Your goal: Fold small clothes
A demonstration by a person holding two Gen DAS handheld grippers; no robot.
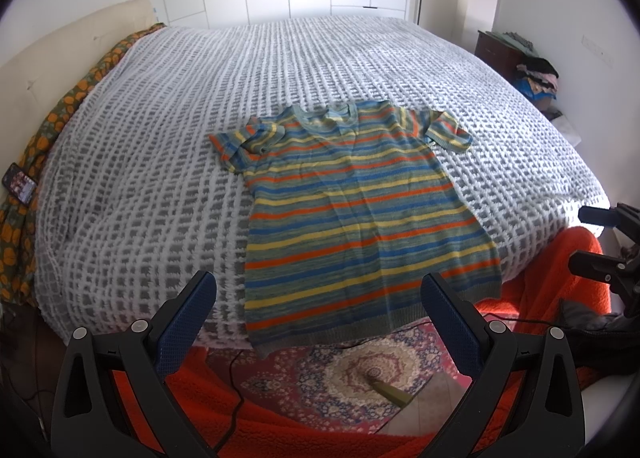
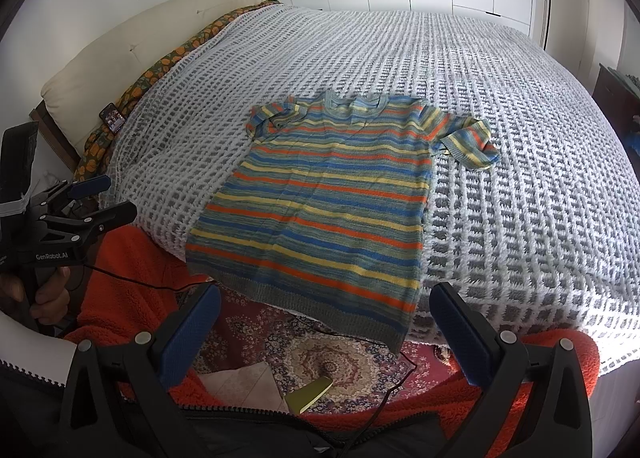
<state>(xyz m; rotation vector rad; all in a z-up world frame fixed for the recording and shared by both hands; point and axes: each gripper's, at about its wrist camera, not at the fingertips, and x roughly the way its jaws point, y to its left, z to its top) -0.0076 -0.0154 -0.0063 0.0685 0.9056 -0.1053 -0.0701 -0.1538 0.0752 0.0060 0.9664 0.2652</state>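
A small striped knit t-shirt (image 1: 360, 214) in orange, blue, yellow and grey-green lies flat on the bed, neck away from me, hem hanging over the near edge. Its left sleeve (image 1: 248, 140) is rumpled and folded in; its right sleeve (image 1: 450, 130) lies spread out. The shirt also shows in the right wrist view (image 2: 324, 210). My left gripper (image 1: 318, 298) is open and empty, hovering just before the hem. My right gripper (image 2: 326, 310) is open and empty, also before the hem. The left gripper shows at the left edge of the right wrist view (image 2: 100, 198).
The bed carries a grey-and-white woven blanket (image 1: 200, 106). A phone (image 1: 18, 183) lies on a floral cloth (image 1: 60, 114) by the cream headboard. A patterned rug (image 1: 360, 374), a black cable (image 2: 396, 374) and an orange fleece (image 1: 256, 422) lie below. A dresser with clothes (image 1: 520, 62) stands right.
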